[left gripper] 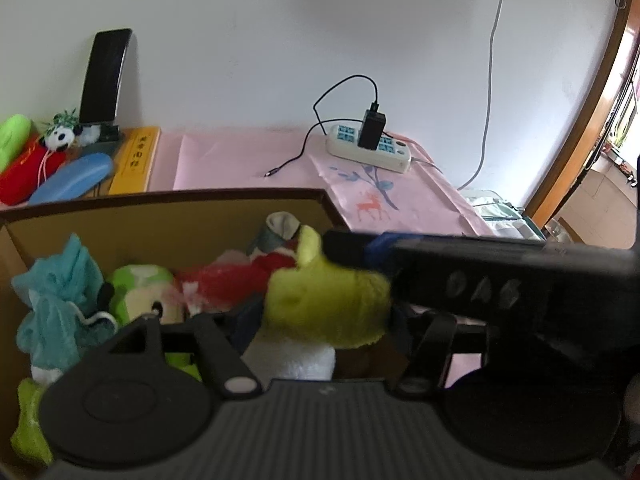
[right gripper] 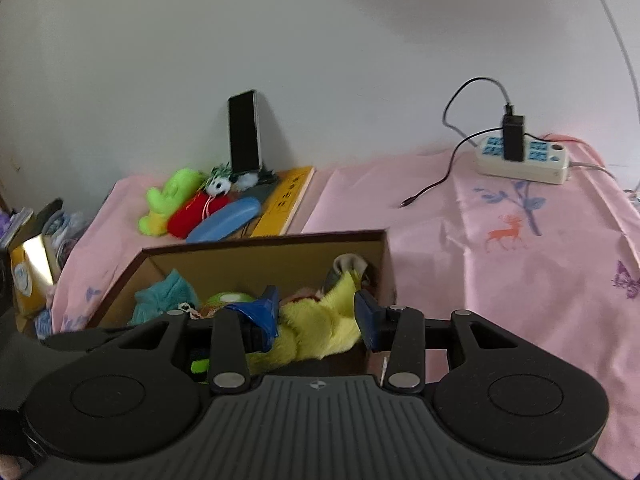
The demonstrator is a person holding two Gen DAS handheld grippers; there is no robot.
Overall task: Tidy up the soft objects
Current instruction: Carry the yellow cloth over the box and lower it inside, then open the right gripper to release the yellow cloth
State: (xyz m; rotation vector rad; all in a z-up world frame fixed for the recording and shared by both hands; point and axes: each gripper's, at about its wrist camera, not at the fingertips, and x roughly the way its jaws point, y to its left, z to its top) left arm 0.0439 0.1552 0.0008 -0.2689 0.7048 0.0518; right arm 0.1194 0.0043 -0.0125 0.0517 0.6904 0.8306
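Right gripper (right gripper: 316,318) up front, jaws part-open w/ the yellow plush (right gripper: 316,328) between them, over the near edge of the box (right gripper: 264,254). Blue pads sit at the plush's sides; can't tell if they're squeezing or just flanking it. Looks like the drop-in step, my guess.

Left gripper (left gripper: 320,316) right there too, low over the box. The yellow plush (left gripper: 324,304) fills the space ahead of it, and the right gripper's black body crosses its view from the right. Its own fingers aren't visible, so can't tell how open it is.

Risks from here:
- two grippers crowded over one plush → they knock each other, or both tug and it flops out.
- plush is near the box's front wall; let go there and it could tip over the rim onto the pink cloth (right gripper: 500,280).
- box already packed: teal mesh (left gripper: 60,300), green plush (left gripper: 140,292), red plush (left gripper: 236,280), sock (left gripper: 280,228). Pile's high, so the new one may roll off.

Further back, more to collect: lime toy (right gripper: 168,200), red toy (right gripper: 192,216), panda (right gripper: 218,186), by a blue case (right gripper: 226,220) and a phone (right gripper: 244,132) on a stand. Power strip (right gripper: 524,160) far right; its loose cable could snag a reach.
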